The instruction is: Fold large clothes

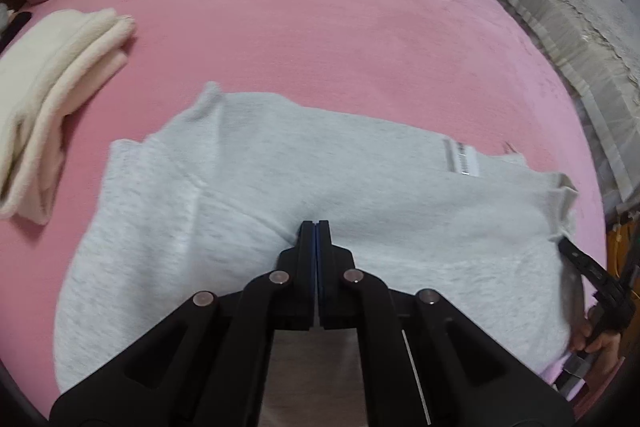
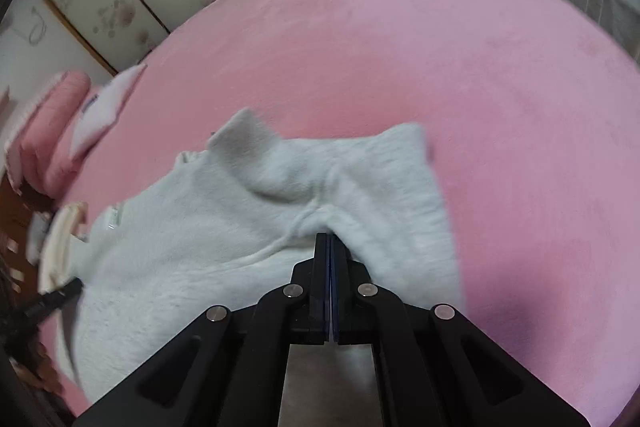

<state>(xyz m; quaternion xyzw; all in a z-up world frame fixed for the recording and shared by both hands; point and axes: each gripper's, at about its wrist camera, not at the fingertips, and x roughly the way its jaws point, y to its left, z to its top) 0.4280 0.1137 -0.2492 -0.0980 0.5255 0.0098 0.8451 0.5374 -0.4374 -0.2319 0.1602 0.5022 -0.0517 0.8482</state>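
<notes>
We find a fold in hand. The grey garment (image 1: pixel 280 195) lies across the near edge of the pink bed (image 1: pixel 320 27), partly doubled over. The left gripper (image 1: pixel 316 227) is clenched on a pinch of its cloth; the right gripper (image 2: pixel 330 239) is likewise clenched on a bunched fold, the fabric rising to its tips. We judge the next move to call for both hands carrying the cloth over together, keeping edges aligned.
</notes>
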